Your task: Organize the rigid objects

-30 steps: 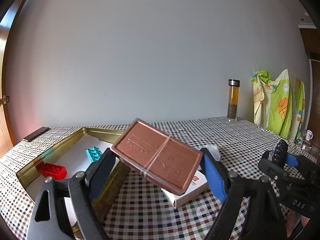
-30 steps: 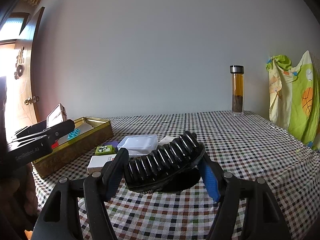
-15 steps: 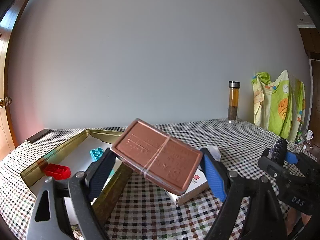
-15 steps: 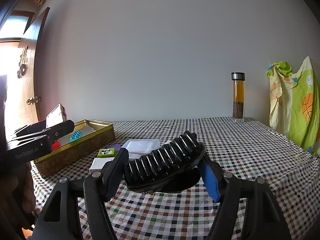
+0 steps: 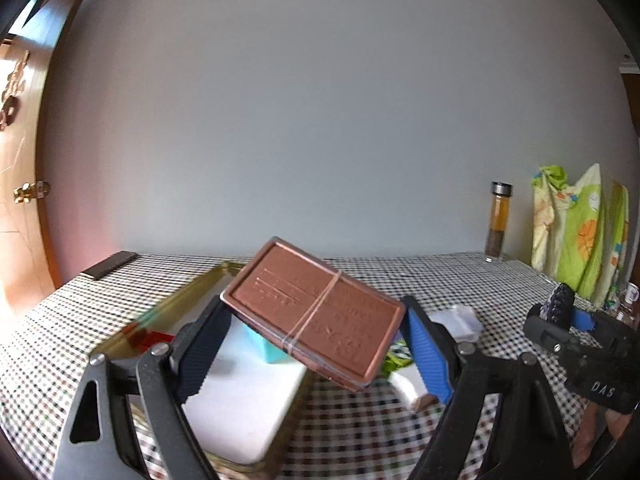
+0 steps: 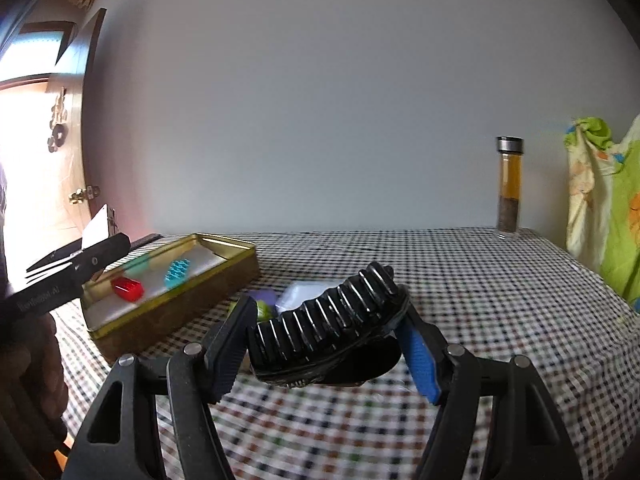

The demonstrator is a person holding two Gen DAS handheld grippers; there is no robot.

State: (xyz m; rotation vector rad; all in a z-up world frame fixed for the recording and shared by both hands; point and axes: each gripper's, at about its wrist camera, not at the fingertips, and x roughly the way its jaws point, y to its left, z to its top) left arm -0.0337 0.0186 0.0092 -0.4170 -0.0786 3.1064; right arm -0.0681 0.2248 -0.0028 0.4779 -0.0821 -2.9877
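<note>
flat copper-brown rectangular tin with a rubber band [image 5: 316, 314] clamped tilted in left gripper [image 5: 316, 344], above the gold metal tray [image 6: 224, 286] at table's left. black ribbed curved plastic piece [image 6: 326, 322] clamped in right gripper [image 6: 326, 344] above checked tablecloth [image 6: 480, 280], right of tray.

soft daylight, doorway glare, fisheye edges, blur
</note>
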